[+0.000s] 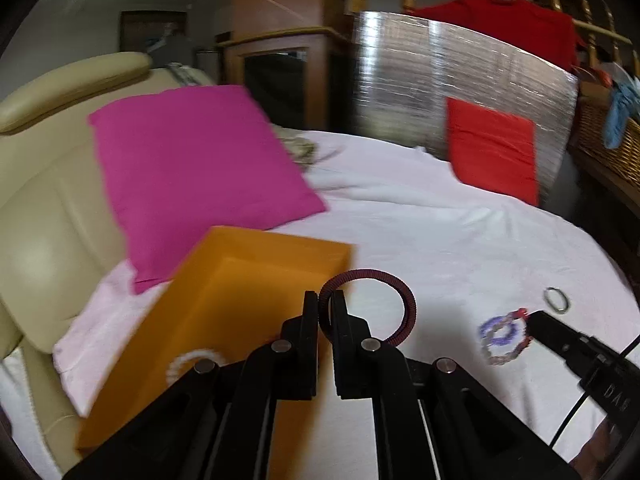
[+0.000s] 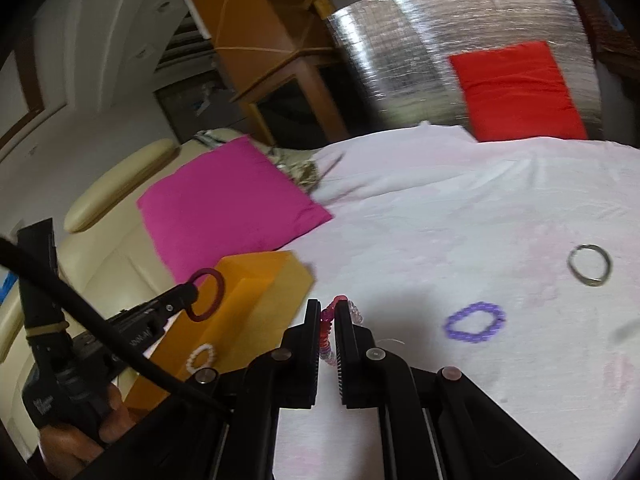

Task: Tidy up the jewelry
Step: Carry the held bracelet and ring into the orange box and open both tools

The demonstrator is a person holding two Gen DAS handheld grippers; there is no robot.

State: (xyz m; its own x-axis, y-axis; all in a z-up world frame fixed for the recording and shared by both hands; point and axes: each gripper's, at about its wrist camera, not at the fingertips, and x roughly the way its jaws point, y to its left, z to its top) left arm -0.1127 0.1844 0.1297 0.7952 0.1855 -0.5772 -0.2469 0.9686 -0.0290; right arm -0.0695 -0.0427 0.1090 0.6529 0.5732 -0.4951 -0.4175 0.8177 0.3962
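Closest in the left wrist view, the left gripper (image 1: 325, 312) has its fingers (image 1: 310, 320) pressed together on the rim of a dark red bangle (image 1: 408, 304). The bangle stands nearly on edge, its open ring facing the camera and most of its loop hanging out to the right of the fingers. In the right wrist view the right gripper (image 2: 327, 320) is likewise closed tight, pinching a pink and red beaded bracelet (image 2: 326, 330); the strand is squeezed into a narrow line running away from the camera along the fingers, its far end poking out past the tips.

Just beyond, to the left, an orange box (image 2: 256, 300) sits on the bed sheet (image 2: 440, 220) with a white bead bracelet (image 2: 201, 357) already inside. A purple bead bracelet (image 2: 475, 321) and a metal ring (image 2: 591, 266) lie on the sheet, well apart from the box. Further back a pink pillow (image 2: 224, 200) leans by the sofa arm and a red cushion (image 2: 516, 88) stands against a silver panel.

The step in hand looks like carrying both held pieces to the box. Next, each gripper would need to come over the box opening and let go, bangle first since it is nearer.
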